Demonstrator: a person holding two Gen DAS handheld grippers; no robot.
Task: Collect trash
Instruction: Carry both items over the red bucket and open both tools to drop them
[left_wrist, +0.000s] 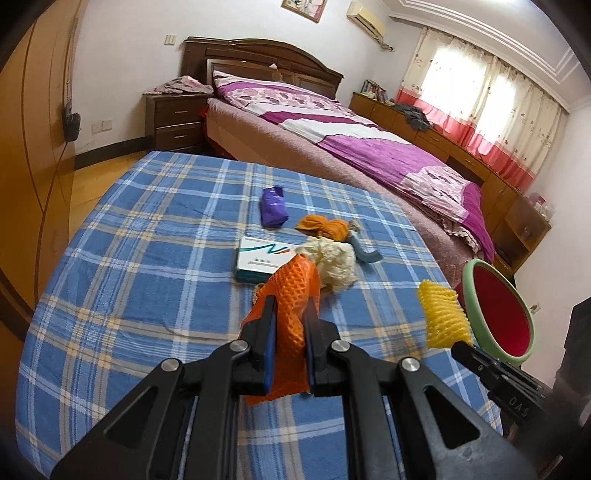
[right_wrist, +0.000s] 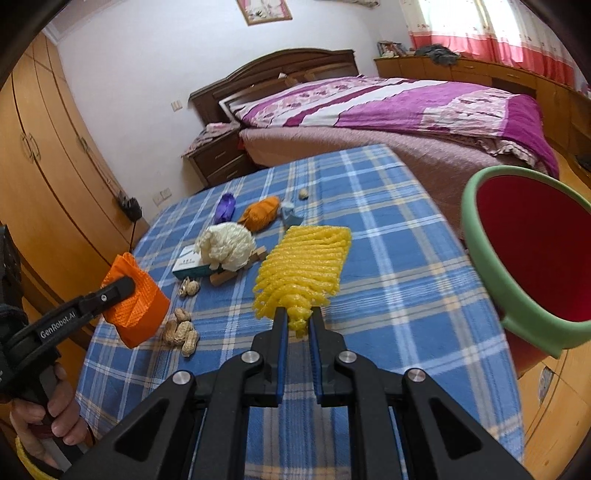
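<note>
Right wrist view, ribbed yellow foam net (right_wrist: 304, 266) pinched at crumpled end, lifted off table

Plaid-covered table (right_wrist: 388, 258) bears peanuts (right_wrist: 183, 332), box (left_wrist: 258, 264), wrappers (right_wrist: 225, 208).

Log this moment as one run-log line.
left gripper: shut on orange foam net | right gripper: shut on yellow foam net | bin: right of table

orange net (left_wrist: 291, 295): foam mesh | yellow net (right_wrist: 303, 269): foam mesh | tablecloth (left_wrist: 147, 258): woven plaid cloth | bin (right_wrist: 491, 266): smooth plastic
</note>
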